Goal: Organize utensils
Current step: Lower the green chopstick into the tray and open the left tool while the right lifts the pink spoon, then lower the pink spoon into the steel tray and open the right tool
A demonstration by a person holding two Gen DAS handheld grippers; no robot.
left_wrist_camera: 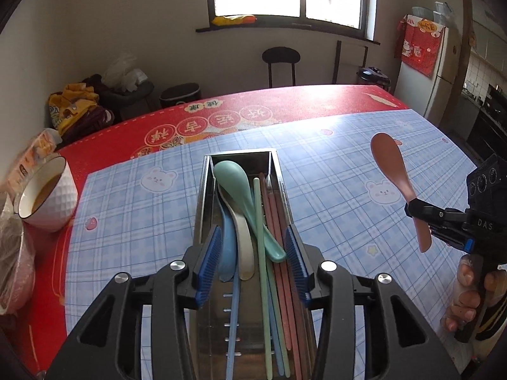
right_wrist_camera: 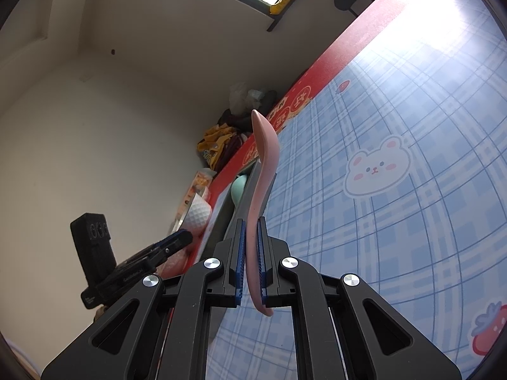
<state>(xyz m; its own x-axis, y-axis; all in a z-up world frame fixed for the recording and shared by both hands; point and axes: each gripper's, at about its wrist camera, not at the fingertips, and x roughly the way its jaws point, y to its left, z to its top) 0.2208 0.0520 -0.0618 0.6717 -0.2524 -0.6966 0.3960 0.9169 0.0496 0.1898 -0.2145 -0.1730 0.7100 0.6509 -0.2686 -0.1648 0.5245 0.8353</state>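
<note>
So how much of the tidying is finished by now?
Mostly done: the metal tray already holds the green spoon, two other spoons and the chopsticks. The left gripper is open above it. The right gripper holds the pink spoon, still to go in.

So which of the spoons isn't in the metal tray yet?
The pink spoon: the right gripper holds it by the handle in the air, while the green spoon, cream spoon and blue spoon lie in the tray.

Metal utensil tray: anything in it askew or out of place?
Yes. In the metal utensil tray the green spoon lies slantwise across the green chopstick instead of parallel. The pink spoon is not in yet, clamped in the right gripper.
</note>
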